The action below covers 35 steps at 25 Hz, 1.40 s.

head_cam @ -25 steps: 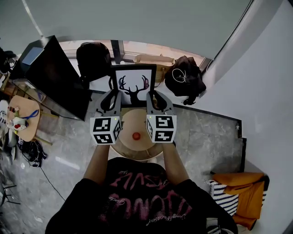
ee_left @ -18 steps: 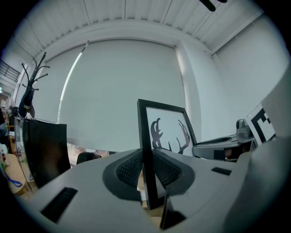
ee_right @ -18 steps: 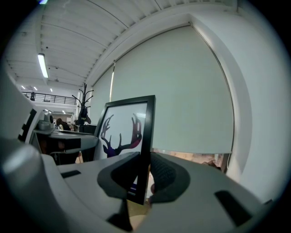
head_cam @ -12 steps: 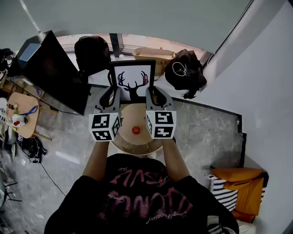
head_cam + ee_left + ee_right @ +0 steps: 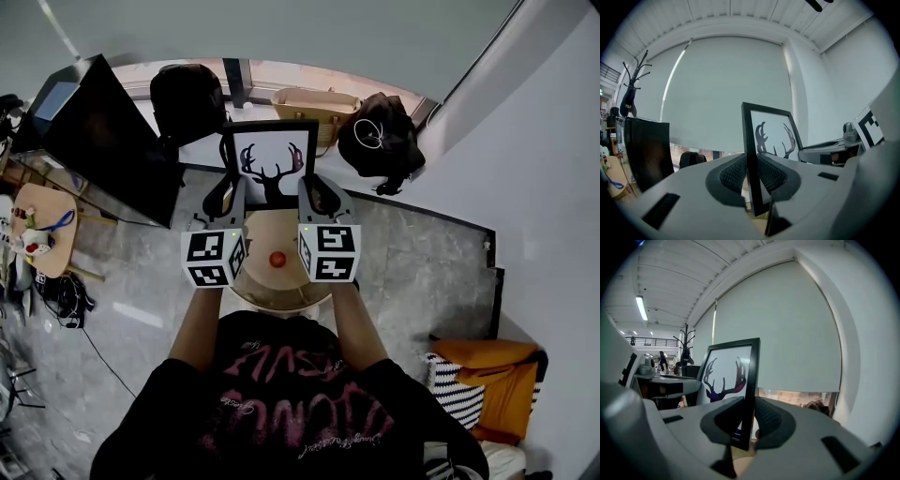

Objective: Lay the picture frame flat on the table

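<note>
The black rectangular picture frame (image 5: 270, 167) is upright at the far side of the round wooden table (image 5: 265, 236), its left edge clamped in the left gripper (image 5: 228, 185) and its right edge in the right gripper (image 5: 312, 185), with a small red ball (image 5: 277, 259) on the tabletop between them and a woven basket (image 5: 314, 101) behind.

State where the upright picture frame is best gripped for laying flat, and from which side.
Grip the picture frame by its thin side rails, from the person's side, as the left gripper and right gripper do: it stands upright, so both rails fit between jaws.
</note>
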Each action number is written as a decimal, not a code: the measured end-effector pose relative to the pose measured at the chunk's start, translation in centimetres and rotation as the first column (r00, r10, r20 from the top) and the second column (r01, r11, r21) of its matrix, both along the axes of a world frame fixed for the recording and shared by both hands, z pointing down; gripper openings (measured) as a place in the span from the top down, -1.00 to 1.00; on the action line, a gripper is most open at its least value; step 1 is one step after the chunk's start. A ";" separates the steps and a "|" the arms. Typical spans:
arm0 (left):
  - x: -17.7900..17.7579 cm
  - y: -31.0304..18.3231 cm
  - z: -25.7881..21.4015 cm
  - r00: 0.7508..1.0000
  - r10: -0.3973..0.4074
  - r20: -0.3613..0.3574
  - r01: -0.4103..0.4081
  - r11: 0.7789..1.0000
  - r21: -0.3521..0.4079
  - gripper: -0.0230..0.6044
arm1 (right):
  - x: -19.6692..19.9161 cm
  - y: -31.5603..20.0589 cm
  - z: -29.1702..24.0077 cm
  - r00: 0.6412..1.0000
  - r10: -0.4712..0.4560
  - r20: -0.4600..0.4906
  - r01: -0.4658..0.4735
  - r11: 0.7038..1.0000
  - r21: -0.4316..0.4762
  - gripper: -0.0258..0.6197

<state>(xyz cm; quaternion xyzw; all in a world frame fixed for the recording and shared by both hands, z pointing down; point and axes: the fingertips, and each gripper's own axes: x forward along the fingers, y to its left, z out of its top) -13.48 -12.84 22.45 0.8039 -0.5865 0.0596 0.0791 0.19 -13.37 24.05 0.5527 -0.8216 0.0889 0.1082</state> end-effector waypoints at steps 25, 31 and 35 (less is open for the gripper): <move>1.5 0.6 4.0 1.000 0.004 0.004 -0.004 0.996 -0.092 0.70 | 1.5 0.9 4.1 1.000 0.012 0.006 -0.011 0.996 -0.091 0.67; 1.6 1.6 5.4 1.000 0.000 0.008 0.001 0.992 -0.123 0.70 | 1.6 1.8 5.7 1.000 0.012 0.008 -0.010 0.992 -0.126 0.67; 1.6 2.0 6.4 1.000 0.000 0.010 0.001 0.990 -0.144 0.70 | 1.6 2.3 6.7 1.000 0.012 0.008 -0.011 0.989 -0.149 0.67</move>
